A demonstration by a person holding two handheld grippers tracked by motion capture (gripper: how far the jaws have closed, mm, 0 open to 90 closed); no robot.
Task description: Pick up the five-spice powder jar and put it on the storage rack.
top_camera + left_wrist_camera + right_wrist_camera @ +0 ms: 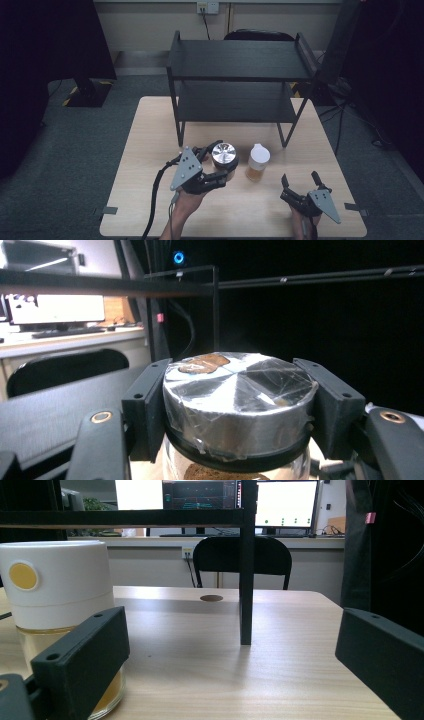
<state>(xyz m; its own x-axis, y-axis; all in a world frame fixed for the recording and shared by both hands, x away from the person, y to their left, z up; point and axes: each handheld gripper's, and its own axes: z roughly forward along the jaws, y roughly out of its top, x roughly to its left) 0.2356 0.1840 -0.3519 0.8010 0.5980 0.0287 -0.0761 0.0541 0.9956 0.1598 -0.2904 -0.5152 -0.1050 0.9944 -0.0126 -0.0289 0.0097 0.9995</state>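
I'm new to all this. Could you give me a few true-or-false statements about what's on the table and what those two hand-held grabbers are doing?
1. The left gripper grips a silver-lidded jar by its lid. True.
2. The right gripper holds the white-lidded jar. False: its fingers are open with nothing between them.
3. A black shelf rack stands on the table. True.
4. The white-lidded jar sits on the rack. False: it stands on the table.

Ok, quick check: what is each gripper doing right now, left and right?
Left gripper: closed on the silver lid of the glass jar.
Right gripper: open, holding nothing, near the white-capped jar on the table.
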